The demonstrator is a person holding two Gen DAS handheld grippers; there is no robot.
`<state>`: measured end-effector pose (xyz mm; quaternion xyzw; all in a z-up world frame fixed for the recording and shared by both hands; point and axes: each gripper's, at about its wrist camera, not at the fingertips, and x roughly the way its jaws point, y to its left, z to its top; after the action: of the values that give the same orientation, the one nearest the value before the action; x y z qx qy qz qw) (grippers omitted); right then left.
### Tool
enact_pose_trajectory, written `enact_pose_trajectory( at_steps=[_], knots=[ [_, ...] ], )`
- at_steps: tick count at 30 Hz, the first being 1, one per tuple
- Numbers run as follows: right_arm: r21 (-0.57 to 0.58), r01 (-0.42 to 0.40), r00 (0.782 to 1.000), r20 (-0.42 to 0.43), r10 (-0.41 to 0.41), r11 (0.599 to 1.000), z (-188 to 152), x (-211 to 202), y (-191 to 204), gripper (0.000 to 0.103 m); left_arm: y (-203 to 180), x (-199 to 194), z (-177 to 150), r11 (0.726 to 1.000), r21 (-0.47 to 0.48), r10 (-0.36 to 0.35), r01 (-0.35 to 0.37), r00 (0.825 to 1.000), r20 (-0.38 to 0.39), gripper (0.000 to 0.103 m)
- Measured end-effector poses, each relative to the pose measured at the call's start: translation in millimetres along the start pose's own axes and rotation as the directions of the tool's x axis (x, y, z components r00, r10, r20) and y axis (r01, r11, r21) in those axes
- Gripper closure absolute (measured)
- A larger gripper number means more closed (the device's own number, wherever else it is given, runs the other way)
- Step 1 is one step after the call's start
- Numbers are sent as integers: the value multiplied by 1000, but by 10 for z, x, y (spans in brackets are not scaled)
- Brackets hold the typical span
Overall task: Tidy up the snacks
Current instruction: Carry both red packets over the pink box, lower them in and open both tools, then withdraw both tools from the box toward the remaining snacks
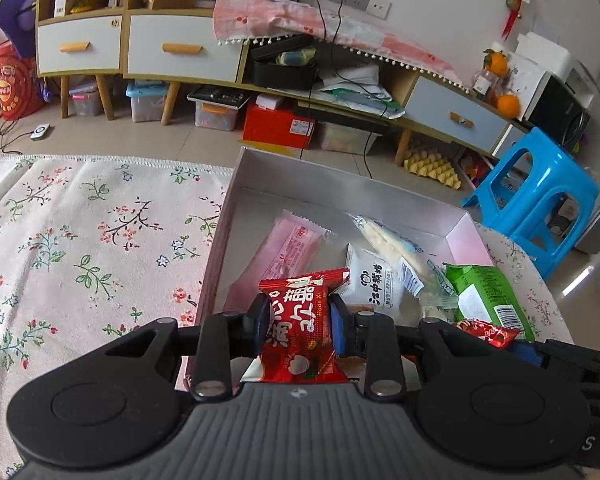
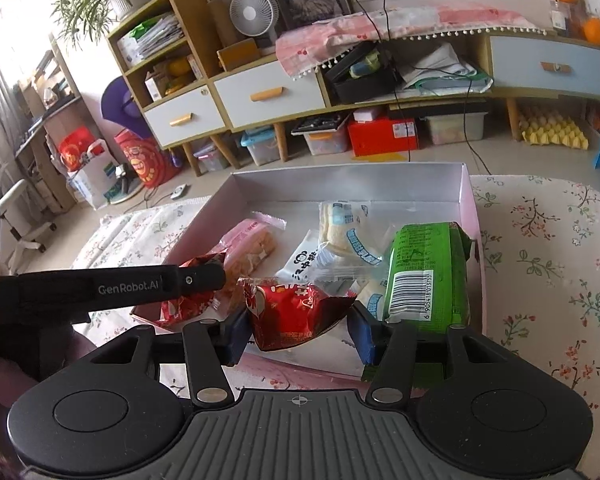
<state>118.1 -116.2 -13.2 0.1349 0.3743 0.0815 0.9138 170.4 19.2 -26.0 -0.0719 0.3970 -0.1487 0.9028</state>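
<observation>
My left gripper [image 1: 300, 320] is shut on a red snack packet [image 1: 304, 328] and holds it over the near edge of the white open box [image 1: 340, 184]. My right gripper [image 2: 298, 332] is shut on another red snack packet [image 2: 296, 310] at the box's [image 2: 340, 184] near edge. In the box lie a pink wafer pack [image 1: 288, 248], a white pack [image 1: 374, 284], a clear cream-filled pack [image 1: 392, 248] and a green pack [image 2: 426, 272]. The left gripper also shows in the right wrist view [image 2: 192, 280] with its red packet [image 2: 188, 304].
The box sits on a floral tablecloth [image 1: 80, 240]. A blue plastic stool [image 1: 536, 200] stands to the right of the table. Behind are a low wooden cabinet [image 2: 260, 96] with drawers and storage boxes on the floor.
</observation>
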Motion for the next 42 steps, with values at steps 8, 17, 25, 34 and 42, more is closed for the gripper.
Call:
enact_pose_trajectory(
  at_steps=[8,17,25,34,42],
  knots=[
    [-7,-19,1000,2,19,1000,17,-11,9,43,25,-34,16,1000,-12,0,1,1000,6,71],
    [1,-48,999,6,48,999,46,-31,35,38,25,-48,45,1000,-26,-17,17,1000,19,61],
    [-8,-73,997,17,73,997,70,-74,76,38,39,-89,50,999,-33,-21,22,999,31,54],
    [-21,-83,996,15,83,996,66,-154,106,35,51,-162,31,999,-28,-17,18,999,31,46],
    [-69,-86,996,10,87,994,-21,-424,99,26,29,-391,-64,1000,13,14,-15,999,37,23]
  ],
)
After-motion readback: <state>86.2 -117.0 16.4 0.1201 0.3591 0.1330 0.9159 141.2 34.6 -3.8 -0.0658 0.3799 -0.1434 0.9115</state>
